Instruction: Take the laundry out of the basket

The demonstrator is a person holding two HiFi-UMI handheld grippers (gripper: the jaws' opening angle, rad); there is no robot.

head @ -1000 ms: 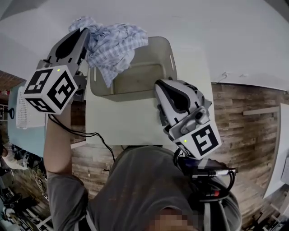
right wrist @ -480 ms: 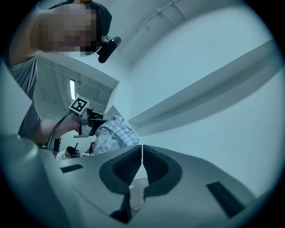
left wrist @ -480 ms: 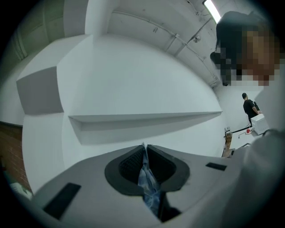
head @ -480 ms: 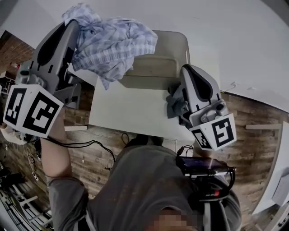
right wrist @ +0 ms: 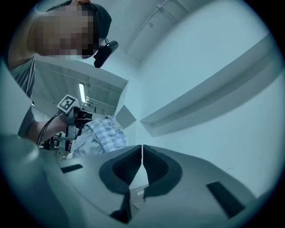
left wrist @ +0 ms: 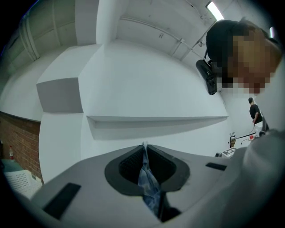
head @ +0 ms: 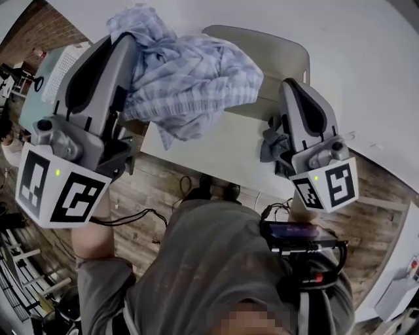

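- R gripper point(head: 291, 88), ~3 o'clock: jaws together, nothing btwn them. Best held wide of the fabric.
- L gripper point(head: 126, 40), ~10 o'clock: jaws clamped on a thin fold of the blue checked cloth point(head: 190, 85). Small bite, so I'd lift smoothly, no jerks.
- Cloth hangs bunched above the table point(head: 216, 147), tail dangling toward 6. Carry it off w/o dragging.
- Far, 12–1 o'clock: beige basket point(head: 288, 52), part-covered by the cloth; inside not visible.

i stand in a lab-like workroom, small white bench point(head: 229, 152) on wood-plank floor point(head: 380, 229), brick wall point(left wrist: 18, 138), bare white walls, ceiling strip light point(left wrist: 215, 10), cables point(head: 137, 214) trailing
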